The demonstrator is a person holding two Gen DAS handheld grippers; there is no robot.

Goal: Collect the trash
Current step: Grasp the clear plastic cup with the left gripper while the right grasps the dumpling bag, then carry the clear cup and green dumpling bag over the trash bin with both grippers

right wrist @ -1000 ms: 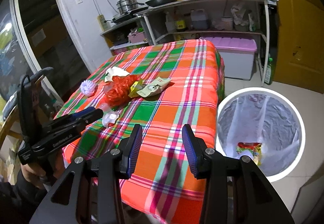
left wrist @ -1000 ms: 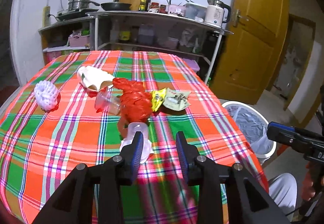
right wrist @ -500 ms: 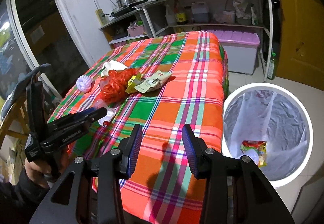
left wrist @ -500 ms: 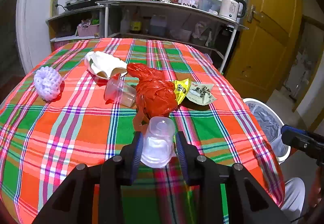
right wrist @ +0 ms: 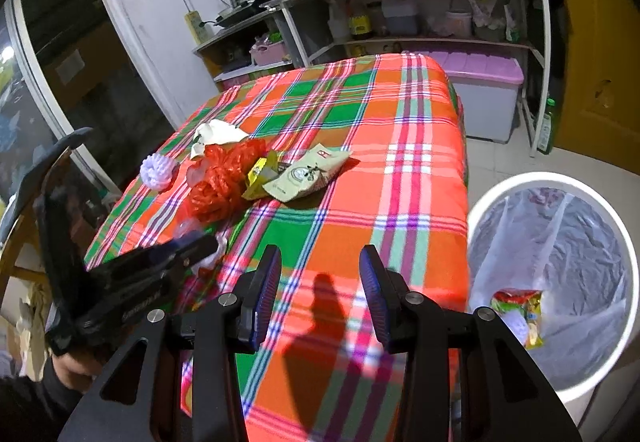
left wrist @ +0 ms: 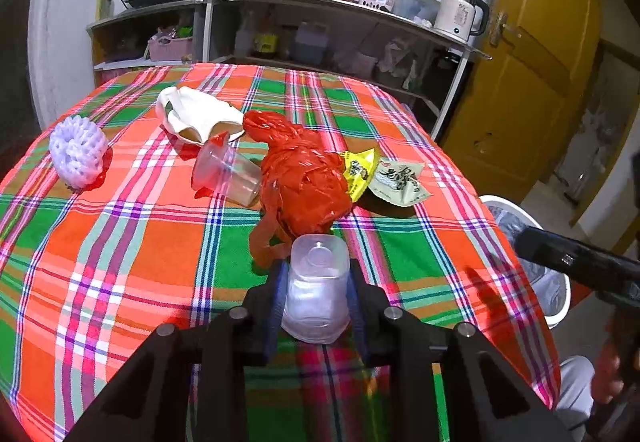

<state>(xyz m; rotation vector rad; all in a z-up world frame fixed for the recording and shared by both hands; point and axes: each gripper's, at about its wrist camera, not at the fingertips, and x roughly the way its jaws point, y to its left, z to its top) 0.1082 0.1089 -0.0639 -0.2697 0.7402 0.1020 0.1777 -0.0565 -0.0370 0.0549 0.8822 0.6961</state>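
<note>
Between the blue pads of the left gripper (left wrist: 316, 292): one clear plastic cup (left wrist: 317, 288), clamped from both sides, base pointing forward. Just ahead of it on the plaid tablecloth (left wrist: 132, 242): red plastic bag (left wrist: 304, 182), second clear cup (left wrist: 226, 174) on its side, yellow wrapper (left wrist: 360, 171), pale snack packet (left wrist: 400, 182). Right gripper (right wrist: 318, 296): jaws spread wide, holding nothing, over the table edge. To its right, below: white lined bin (right wrist: 560, 282) containing one wrapper (right wrist: 520, 312).

Cups: 2 (left wrist: 316, 286) (left wrist: 226, 174). Red bag (left wrist: 304, 188): 1. Wrappers: 2 (left wrist: 360, 170) (left wrist: 400, 182). Foam net (left wrist: 78, 150): 1. Paper (left wrist: 196, 114): 1. Bin (right wrist: 560, 282): 1.
</note>
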